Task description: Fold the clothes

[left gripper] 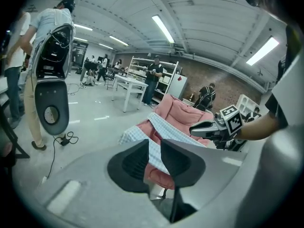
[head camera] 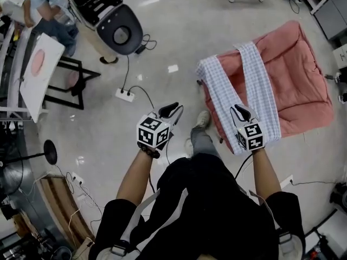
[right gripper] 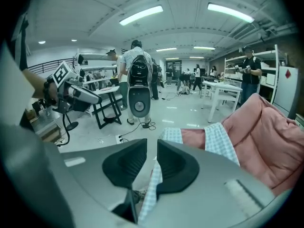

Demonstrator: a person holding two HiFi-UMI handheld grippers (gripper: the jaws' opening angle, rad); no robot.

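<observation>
A blue-and-white checked garment point(head camera: 265, 85) lies in a V shape on a pink padded cover point(head camera: 298, 69), one end hanging over the near edge. My right gripper point(head camera: 242, 111) hovers over that near end; in the right gripper view its jaws point(right gripper: 152, 151) stand a narrow gap apart with nothing pinched, the garment point(right gripper: 218, 139) showing beyond. My left gripper point(head camera: 172, 108) is over bare floor, left of the cover. Its jaws point(left gripper: 154, 148) also show a slim empty gap, with the garment point(left gripper: 166, 132) and the right gripper point(left gripper: 204, 127) farther off.
A black-and-white wheeled machine point(head camera: 119, 31) stands at the back left with a person point(head camera: 49, 4) beside it. A power strip point(head camera: 124, 95) and cables lie on the floor. A white board on a black stand point(head camera: 40, 75) is at the left. White tables point(right gripper: 223, 89) stand farther off.
</observation>
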